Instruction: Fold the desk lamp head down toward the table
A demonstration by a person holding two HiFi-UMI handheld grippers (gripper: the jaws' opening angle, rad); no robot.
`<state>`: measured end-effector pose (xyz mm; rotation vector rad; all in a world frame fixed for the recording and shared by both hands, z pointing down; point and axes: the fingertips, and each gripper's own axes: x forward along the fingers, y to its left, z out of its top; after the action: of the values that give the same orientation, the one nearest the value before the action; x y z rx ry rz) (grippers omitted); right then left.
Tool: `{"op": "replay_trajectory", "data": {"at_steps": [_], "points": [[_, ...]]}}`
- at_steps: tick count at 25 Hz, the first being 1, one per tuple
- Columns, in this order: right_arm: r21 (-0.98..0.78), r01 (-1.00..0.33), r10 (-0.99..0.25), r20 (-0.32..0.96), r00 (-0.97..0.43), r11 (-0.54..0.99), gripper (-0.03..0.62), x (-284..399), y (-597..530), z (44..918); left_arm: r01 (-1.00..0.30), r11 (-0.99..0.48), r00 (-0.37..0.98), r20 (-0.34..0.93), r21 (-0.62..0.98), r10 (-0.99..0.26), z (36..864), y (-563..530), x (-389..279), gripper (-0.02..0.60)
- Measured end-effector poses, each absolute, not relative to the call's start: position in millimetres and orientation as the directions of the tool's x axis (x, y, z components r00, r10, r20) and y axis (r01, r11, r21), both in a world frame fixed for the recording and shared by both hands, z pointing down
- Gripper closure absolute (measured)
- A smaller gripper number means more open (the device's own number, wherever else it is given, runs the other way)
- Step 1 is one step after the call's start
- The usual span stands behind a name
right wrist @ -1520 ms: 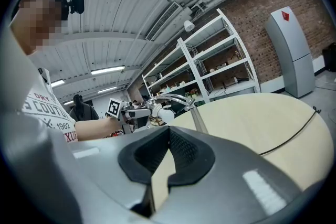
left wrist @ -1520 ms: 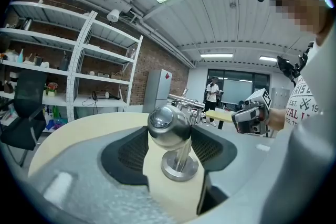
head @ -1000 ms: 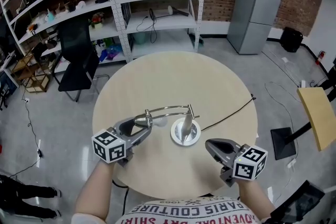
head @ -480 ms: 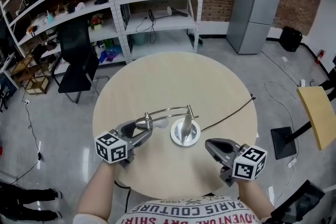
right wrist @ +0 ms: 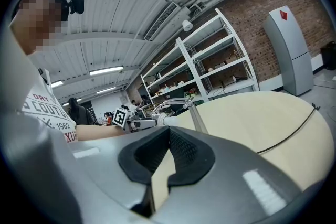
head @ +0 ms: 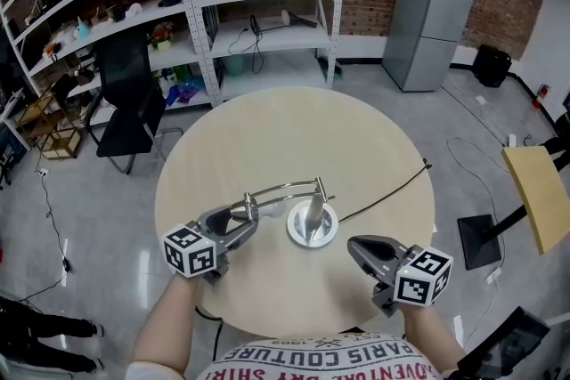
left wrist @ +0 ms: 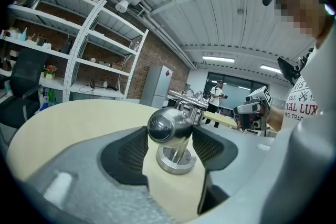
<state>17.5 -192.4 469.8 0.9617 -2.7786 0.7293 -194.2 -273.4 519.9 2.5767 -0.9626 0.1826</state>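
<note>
The jaws of the left gripper [head: 244,215] stand wide but are closed on the lamp head [left wrist: 167,124], 1 pad on each side. This hold looks suited to swinging it down to the counter [head: 267,129] just beneath. The lamp base [head: 313,225] sits just beyond them. The right gripper [head: 358,247] has its jaws together and empty, parked well clear of the lamp, likely to leave room.

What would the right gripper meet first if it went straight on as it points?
Likely the bare table short of the lamp base, toward which the right gripper points with a slight downward tilt. Depth is hard to judge.
</note>
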Motion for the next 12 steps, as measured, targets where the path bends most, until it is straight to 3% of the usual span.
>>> {"op": "replay_trajectory", "data": {"at_steps": [12], "points": [[-0.408, -0.616, -0.56, 0.263, -0.786, 0.674, 0.591, 23.8, -191.2, 471.6, -0.635, -0.697, 0.771, 0.224, 0.332, -0.596, 533.9, -273.2, -188.2, 0.31]]}}
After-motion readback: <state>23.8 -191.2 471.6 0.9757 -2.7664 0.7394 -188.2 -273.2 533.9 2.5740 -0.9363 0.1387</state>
